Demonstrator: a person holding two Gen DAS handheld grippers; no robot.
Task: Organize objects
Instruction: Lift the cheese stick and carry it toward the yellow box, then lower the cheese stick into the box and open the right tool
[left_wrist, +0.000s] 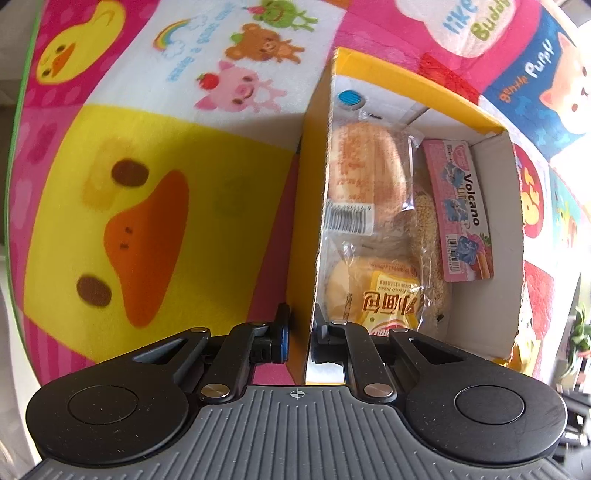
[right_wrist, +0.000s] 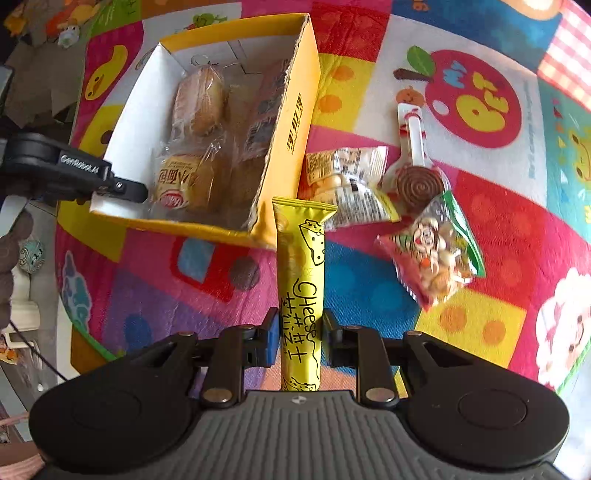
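1. Right now my right gripper (right_wrist: 298, 334) is clamped on the yellow cheese stick packet (right_wrist: 301, 280), which stands lengthwise between the jaws just beside the yellow box (right_wrist: 291, 147).
2. My left gripper (left_wrist: 298, 334) pinches the box's near wall (left_wrist: 308, 258), steadying it.
3. I judge the packet light, slick and crushable; a hold near its lower end seems safest.
4. Loose snack bags (right_wrist: 432, 254) lie on the mat (right_wrist: 498, 221) nearby.

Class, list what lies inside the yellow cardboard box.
Inside the yellow box: two wrapped buns, a pink Volcano packet, and a seeded snack partly hidden beneath them. The box floor is mostly covered.
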